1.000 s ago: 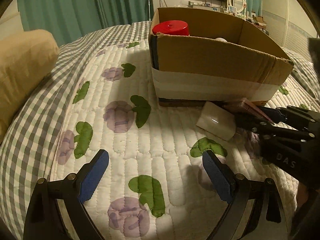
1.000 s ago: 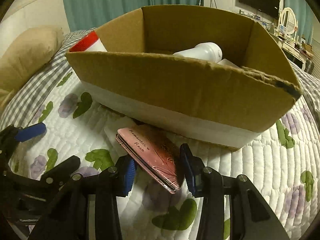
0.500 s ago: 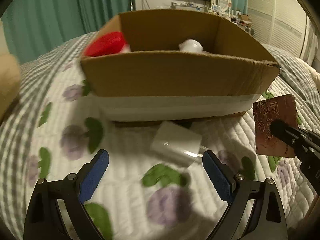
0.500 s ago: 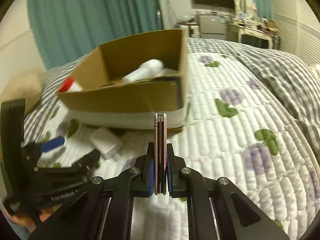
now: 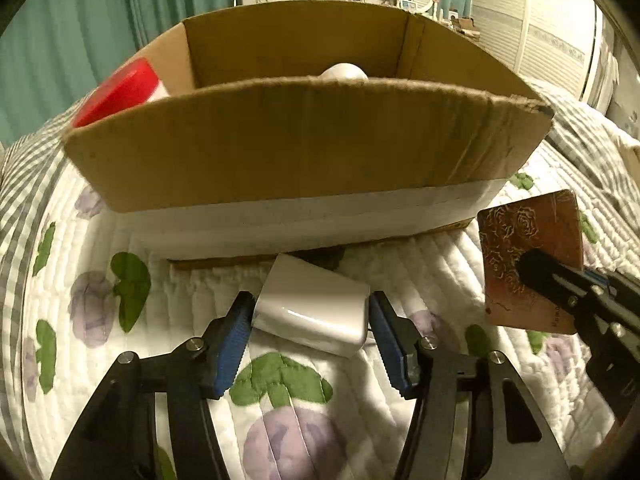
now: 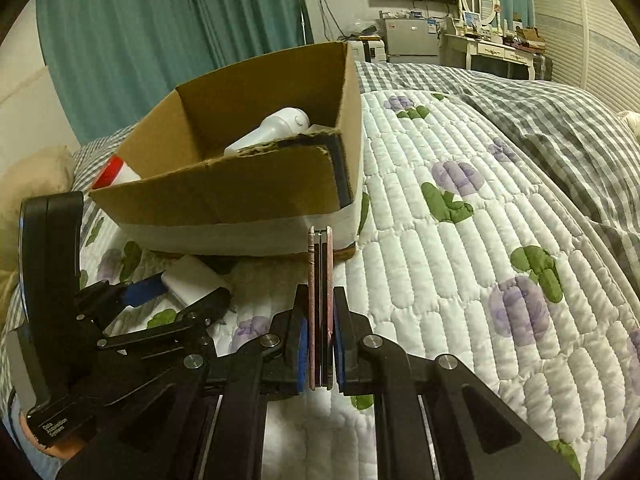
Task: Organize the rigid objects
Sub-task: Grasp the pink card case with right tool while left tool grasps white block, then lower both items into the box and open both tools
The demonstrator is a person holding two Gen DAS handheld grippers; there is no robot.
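Observation:
A white rectangular block (image 5: 312, 312) lies on the quilt just in front of the cardboard box (image 5: 304, 152). My left gripper (image 5: 311, 304) is closing around it, and both blue pads (image 5: 232, 340) touch its ends. My right gripper (image 6: 320, 296) is shut on a thin pink rose-patterned case (image 6: 320, 276), held upright and edge-on above the quilt. In the left wrist view the case (image 5: 528, 256) hangs to the right of the block. The box (image 6: 224, 192) holds a red-capped container (image 5: 120, 88) and a white handheld device (image 6: 276, 128).
The floral quilt (image 6: 460, 240) stretches right of the box, with a grey checked blanket (image 6: 560, 132) beyond. A tan pillow (image 6: 36, 176) lies at the left. Teal curtains, a dresser and a wall screen stand at the back.
My left gripper moved up to the white block and closed from wide open onto it. My right gripper shut on the pink case, lifted it off the quilt and rolled it upright.

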